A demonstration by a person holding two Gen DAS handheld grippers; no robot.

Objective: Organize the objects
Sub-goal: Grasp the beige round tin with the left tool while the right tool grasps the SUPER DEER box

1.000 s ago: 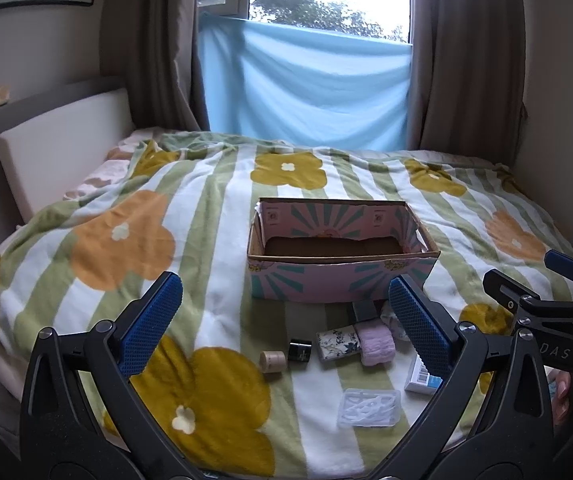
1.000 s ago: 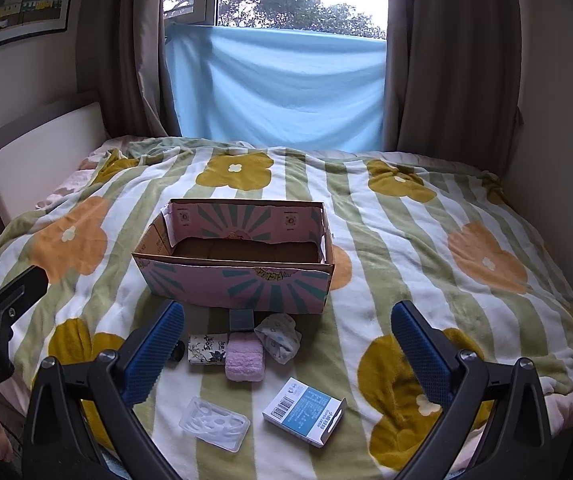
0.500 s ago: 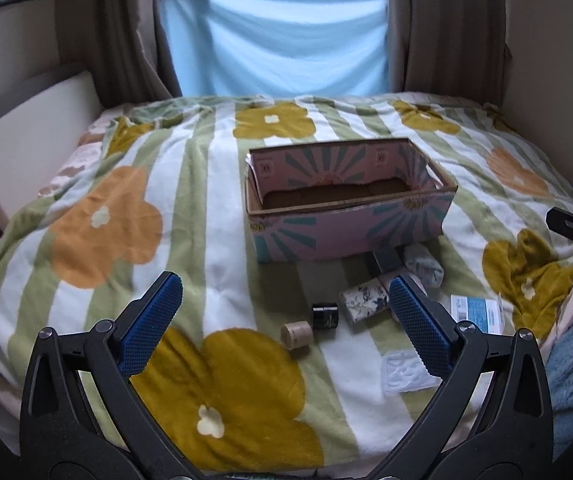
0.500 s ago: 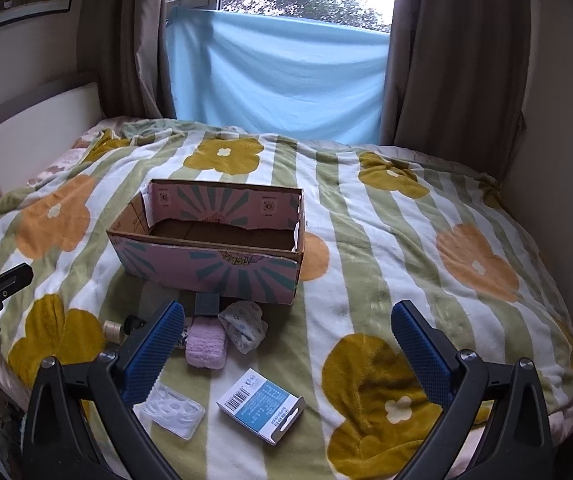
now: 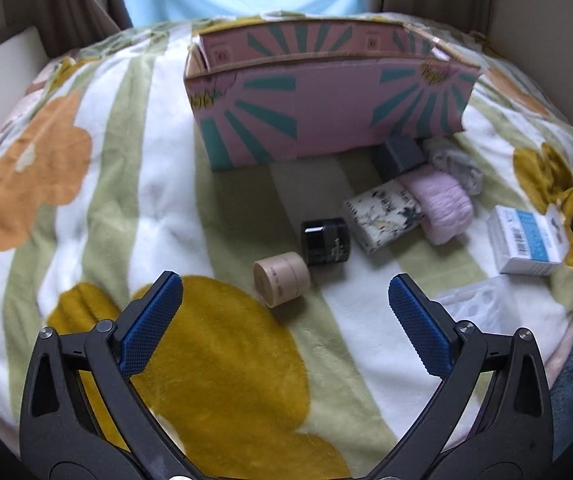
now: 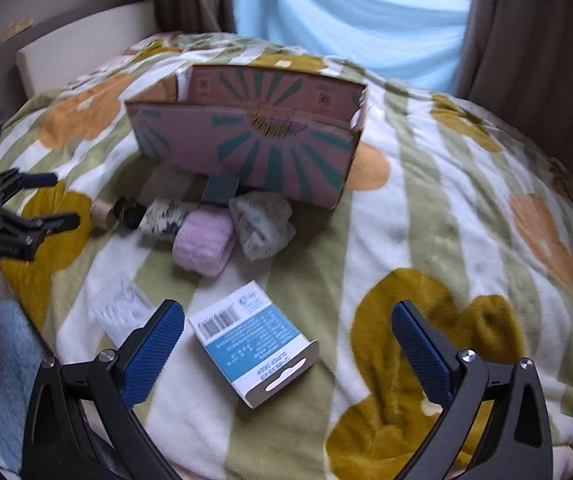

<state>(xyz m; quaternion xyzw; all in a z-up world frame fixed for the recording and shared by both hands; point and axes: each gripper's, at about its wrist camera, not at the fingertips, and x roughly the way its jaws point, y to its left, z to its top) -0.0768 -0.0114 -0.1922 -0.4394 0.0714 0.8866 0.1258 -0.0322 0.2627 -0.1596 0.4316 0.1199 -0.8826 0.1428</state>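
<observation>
A pink cardboard box (image 5: 326,120) (image 6: 246,148) stands open on the bed. In front of it lie a beige jar (image 5: 281,278) on its side, a black jar (image 5: 325,240), a floral box (image 5: 382,216), a pink towel roll (image 5: 444,204) (image 6: 203,246), a dark block (image 5: 398,156), a white pouch (image 6: 264,224), a blue-and-white carton (image 6: 254,346) (image 5: 526,240) and a clear plastic tray (image 6: 120,312). My left gripper (image 5: 285,318) is open and empty, just short of the beige jar. My right gripper (image 6: 288,340) is open and empty, over the carton.
The flowered blanket (image 5: 66,200) covers the whole bed. A white headboard cushion (image 6: 86,48) is at the left, curtains and a blue cloth (image 6: 346,20) behind. A blue fuzzy fabric (image 6: 6,360) lies at the near bed edge.
Both grippers have moved forward and down toward the objects. The left one has closed in on the jars, the right one on the carton. Both stayed open.
</observation>
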